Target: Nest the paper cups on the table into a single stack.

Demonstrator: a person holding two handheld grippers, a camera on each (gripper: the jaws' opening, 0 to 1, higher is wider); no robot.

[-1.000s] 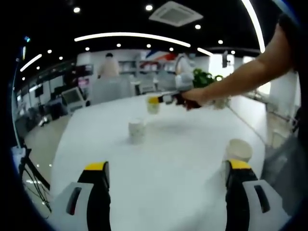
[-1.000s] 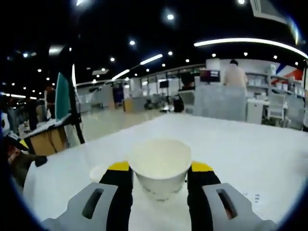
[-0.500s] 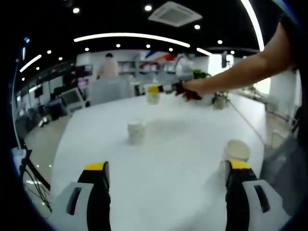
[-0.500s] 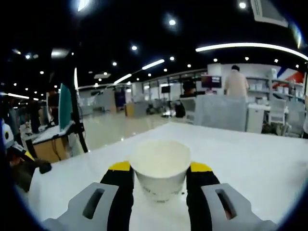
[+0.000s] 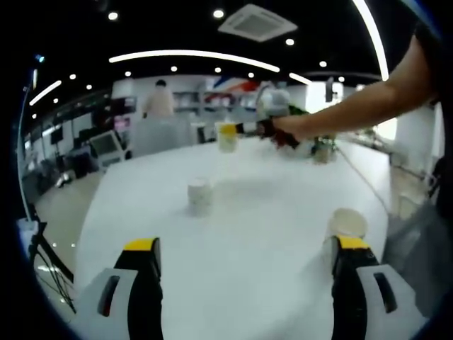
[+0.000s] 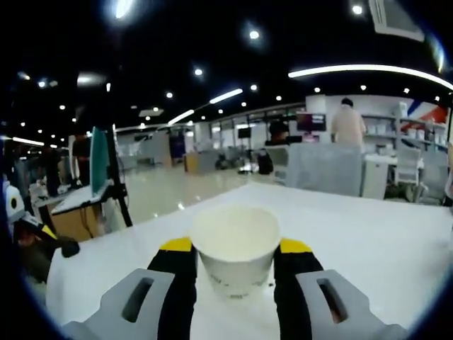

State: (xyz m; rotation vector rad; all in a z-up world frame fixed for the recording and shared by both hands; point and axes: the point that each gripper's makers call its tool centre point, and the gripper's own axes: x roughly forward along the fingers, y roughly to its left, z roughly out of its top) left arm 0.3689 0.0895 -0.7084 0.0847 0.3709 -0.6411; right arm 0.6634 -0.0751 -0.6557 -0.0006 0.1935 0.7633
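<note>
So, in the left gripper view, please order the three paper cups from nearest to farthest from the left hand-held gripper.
1. Cup by the right jaw, on the table's right side.
2. Upright cup at mid-table, left of centre.
3. Cup held by the right hand-held gripper, raised over the far edge.

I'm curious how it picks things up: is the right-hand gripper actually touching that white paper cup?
Touching. In the right gripper view the paper cup sits pinched between the right gripper, both yellow-tipped jaws pressed against its sides.

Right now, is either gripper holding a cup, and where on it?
The right gripper holds a paper cup upright by its side wall, just under the rim. The left gripper is open and holds nothing.
</note>
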